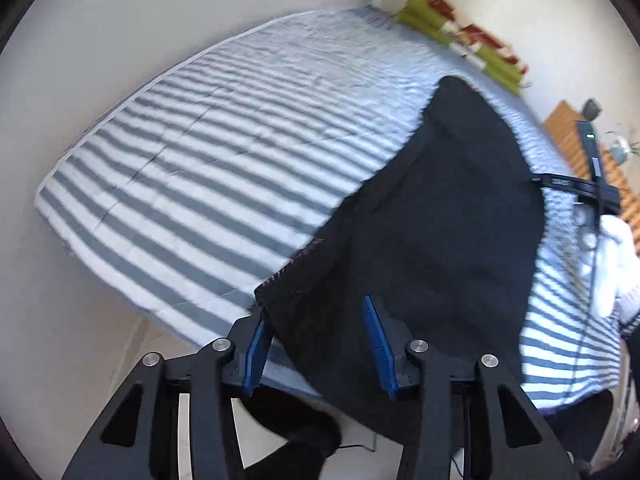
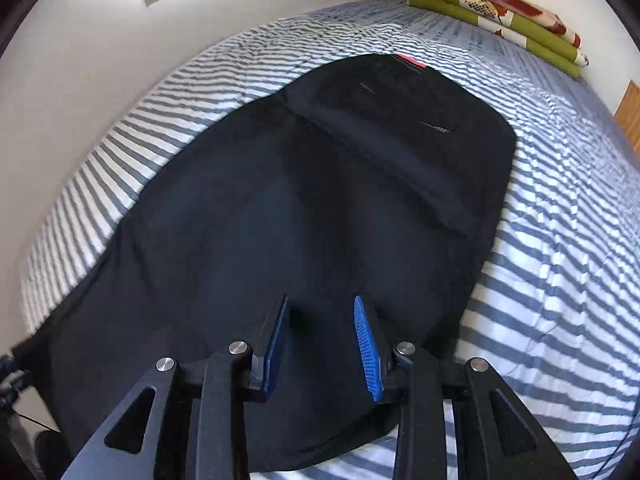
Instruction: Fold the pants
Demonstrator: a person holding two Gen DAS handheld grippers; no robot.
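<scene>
Black pants (image 2: 320, 184) lie folded lengthwise on the striped bed cover (image 2: 560, 208), their waistband with a red tag (image 2: 410, 60) at the far end. My right gripper (image 2: 321, 300) hovers open over the near part of the pants, with only flat cloth below its blue pads. In the left wrist view the pants (image 1: 440, 208) run from the bed's near edge toward the far right. My left gripper (image 1: 316, 312) stands open over their near corner, not pressing the cloth. The right gripper (image 1: 580, 188) shows at the pants' right edge, held by a white-gloved hand (image 1: 612, 264).
A folded green and red blanket (image 2: 496, 12) lies at the head of the bed, also in the left wrist view as the blanket (image 1: 460, 36). A white wall (image 2: 80, 60) runs along the bed's left side. Wooden slats (image 1: 580, 148) stand to the right.
</scene>
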